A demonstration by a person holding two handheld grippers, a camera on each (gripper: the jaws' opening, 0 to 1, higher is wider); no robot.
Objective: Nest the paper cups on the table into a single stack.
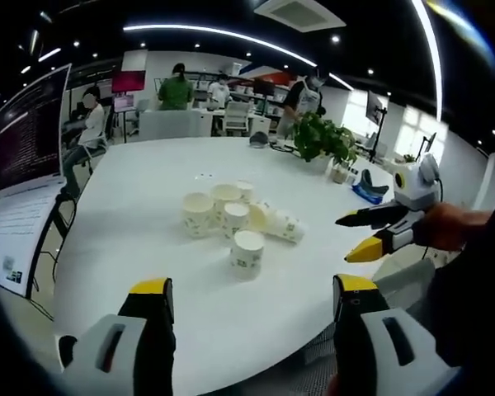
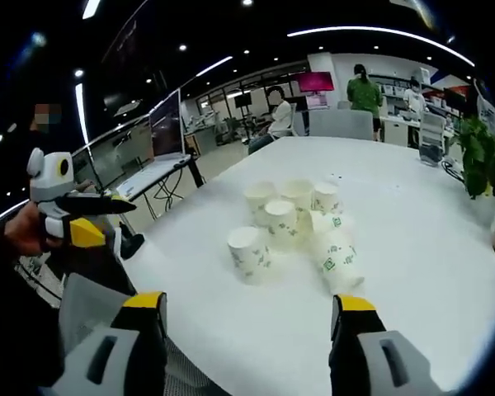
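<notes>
Several white paper cups with green prints stand in a loose cluster [image 1: 223,210] on the white table [image 1: 148,198]. One upright cup [image 1: 247,253] stands nearest me, and another cup [image 1: 285,227] lies on its side to the right. My left gripper [image 1: 253,293] is open and empty, short of the cluster. The right gripper [image 1: 345,239] comes in from the right, open, apart from the cups. In the right gripper view the cluster [image 2: 293,214] sits ahead, with the nearest cup [image 2: 249,254] and the toppled cup [image 2: 338,262]. My right gripper [image 2: 249,303] is open; the left gripper [image 2: 115,221] hovers at the left.
A potted plant [image 1: 323,136] and a blue object [image 1: 367,191] stand at the table's far right. A monitor [image 1: 29,128] rises beyond the left edge. People and chairs are beyond the far edge. Bare tabletop [image 2: 412,214] lies around the cups.
</notes>
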